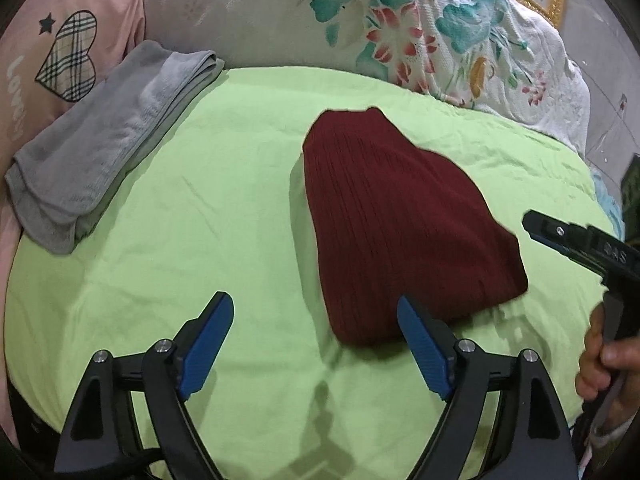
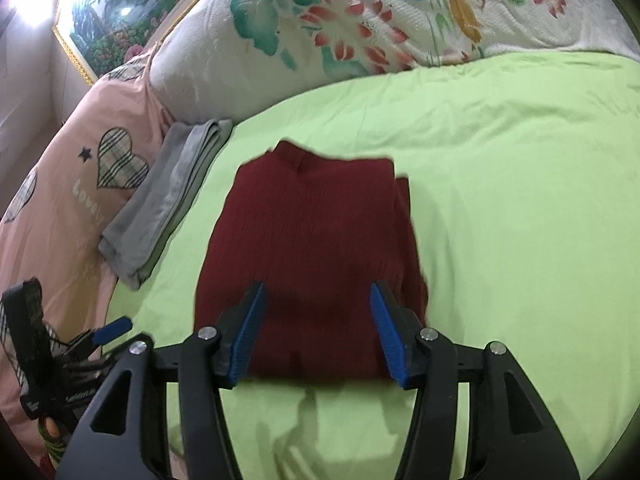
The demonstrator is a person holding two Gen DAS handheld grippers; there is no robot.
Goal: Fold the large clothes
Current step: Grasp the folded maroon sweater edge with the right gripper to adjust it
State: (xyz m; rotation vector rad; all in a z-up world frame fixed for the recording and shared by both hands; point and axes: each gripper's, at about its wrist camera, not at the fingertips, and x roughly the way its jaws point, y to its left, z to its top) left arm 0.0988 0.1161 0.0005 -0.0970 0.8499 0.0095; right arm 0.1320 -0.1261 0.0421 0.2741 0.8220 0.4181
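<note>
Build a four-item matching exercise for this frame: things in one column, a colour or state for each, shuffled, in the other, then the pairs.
Things:
1. sweater
2. towel
3. bed sheet
4. left gripper

Descriptions:
A. light green, spread flat
B. dark red, folded into a compact block
C. open, holding nothing
D. grey, folded, at the sheet's edge by the pink pillow

Pairs: 1-B, 2-D, 3-A, 4-C
</note>
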